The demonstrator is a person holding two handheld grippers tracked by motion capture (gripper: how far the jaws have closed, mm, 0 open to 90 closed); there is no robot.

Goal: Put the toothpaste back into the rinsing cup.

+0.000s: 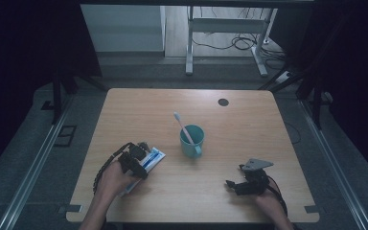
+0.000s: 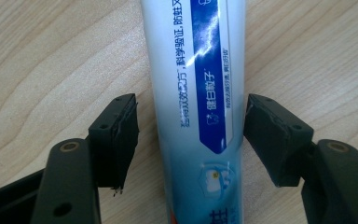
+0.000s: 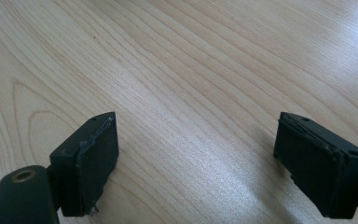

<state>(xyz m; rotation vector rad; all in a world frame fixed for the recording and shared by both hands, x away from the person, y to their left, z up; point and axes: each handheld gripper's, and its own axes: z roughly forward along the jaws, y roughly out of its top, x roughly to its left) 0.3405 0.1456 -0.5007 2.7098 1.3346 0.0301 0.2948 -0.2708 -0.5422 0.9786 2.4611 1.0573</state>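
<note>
A white and blue toothpaste tube (image 1: 153, 157) lies flat on the wooden table (image 1: 249, 129) at the front left. My left gripper (image 1: 141, 162) is lowered over it. In the left gripper view the tube (image 2: 193, 79) runs between the two black jaws of the left gripper (image 2: 191, 135). The left pad stands clear of it and the right pad is close beside its edge, so the gripper is open. My right gripper (image 1: 232, 184) rests at the front right. Its jaws (image 3: 196, 154) are wide open over bare wood, holding nothing.
A teal mug (image 1: 192, 140) stands mid-table with a white toothbrush (image 1: 182, 125) leaning in it, handle down. A dark round cable hole (image 1: 223, 102) sits near the far edge. A metal desk frame (image 1: 227, 40) and cables are on the floor beyond.
</note>
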